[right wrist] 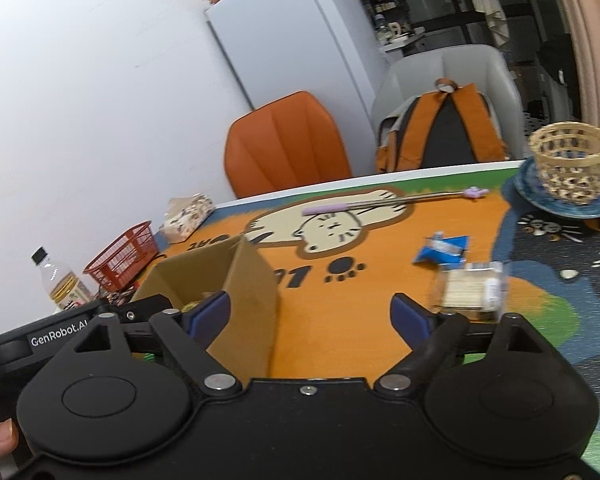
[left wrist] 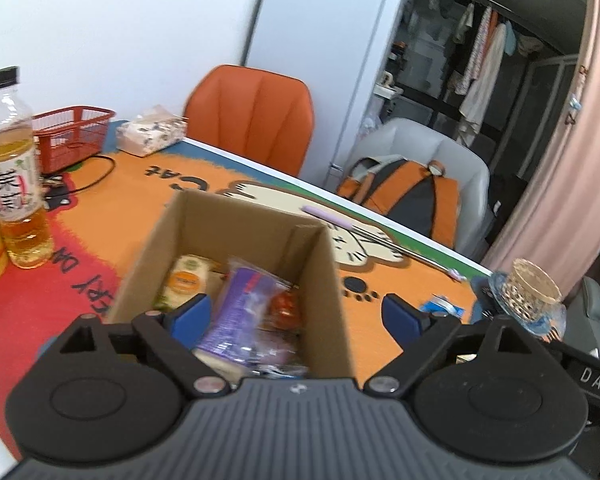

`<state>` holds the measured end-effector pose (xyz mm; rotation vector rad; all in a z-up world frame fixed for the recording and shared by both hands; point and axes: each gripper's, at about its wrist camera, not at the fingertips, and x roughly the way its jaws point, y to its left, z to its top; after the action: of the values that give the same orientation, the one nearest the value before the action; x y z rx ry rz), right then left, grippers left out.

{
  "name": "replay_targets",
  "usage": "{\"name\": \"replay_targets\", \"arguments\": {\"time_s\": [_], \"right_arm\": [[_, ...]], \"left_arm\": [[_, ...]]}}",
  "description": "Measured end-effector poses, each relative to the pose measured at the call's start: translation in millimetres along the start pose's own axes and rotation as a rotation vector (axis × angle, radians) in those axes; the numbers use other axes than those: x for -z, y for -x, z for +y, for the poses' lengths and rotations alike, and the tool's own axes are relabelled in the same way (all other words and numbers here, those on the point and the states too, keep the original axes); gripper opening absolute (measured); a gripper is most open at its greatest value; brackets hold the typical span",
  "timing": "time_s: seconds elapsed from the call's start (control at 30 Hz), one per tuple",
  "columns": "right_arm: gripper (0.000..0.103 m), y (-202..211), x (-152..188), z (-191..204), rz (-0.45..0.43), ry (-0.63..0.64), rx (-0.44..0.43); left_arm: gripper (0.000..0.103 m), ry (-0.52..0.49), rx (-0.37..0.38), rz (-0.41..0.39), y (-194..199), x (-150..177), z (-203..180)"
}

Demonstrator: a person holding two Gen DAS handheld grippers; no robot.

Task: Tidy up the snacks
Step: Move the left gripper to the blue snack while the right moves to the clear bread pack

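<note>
An open cardboard box (left wrist: 324,280) stands on the cat-print mat and holds several snack packets, among them a purple one (left wrist: 240,312) and a pale one with an orange label (left wrist: 186,282). My left gripper (left wrist: 296,314) hangs over the box's near side, jaws wide apart, nothing between them. In the right wrist view the box (right wrist: 244,292) is at the left. My right gripper (right wrist: 310,316) is open over bare mat beside it, holding nothing. A clear packet of pale biscuits (right wrist: 472,290) and a blue packet (right wrist: 444,250) lie on the mat to its right.
A tea bottle (left wrist: 16,184), a red basket (left wrist: 74,136) and a tissue pack (left wrist: 152,134) stand at the far left. A woven cup on a blue plate (right wrist: 568,168) sits at the right. A purple-handled stick (right wrist: 380,204) lies across the mat. Two chairs (left wrist: 252,116) stand behind the table.
</note>
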<state>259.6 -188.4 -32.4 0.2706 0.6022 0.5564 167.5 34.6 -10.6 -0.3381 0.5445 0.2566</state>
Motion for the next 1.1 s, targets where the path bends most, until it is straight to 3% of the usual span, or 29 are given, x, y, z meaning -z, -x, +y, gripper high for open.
{"name": "replay_targets", "arguments": {"time_s": [0.17, 0.87, 0.97, 1.1], "right_arm": [[0.103, 11, -4, -22, -0.019, -0.032, 0.037], [0.101, 29, -17, -102, -0.076, -0.171, 0.116], [0.097, 22, -18, -107, -0.063, -0.168, 0.112], [0.096, 11, -19, -111, -0.041, -0.167, 0.113]], "left_arm": [[0.092, -0.022, 0.043, 0.033, -6, 5, -21], [0.091, -0.094, 0.139, 0.023, -30, 15, -91], [0.088, -0.099, 0.148, 0.027, -37, 15, -99], [0.068, -0.135, 0.153, 0.027, -48, 16, -110]]}}
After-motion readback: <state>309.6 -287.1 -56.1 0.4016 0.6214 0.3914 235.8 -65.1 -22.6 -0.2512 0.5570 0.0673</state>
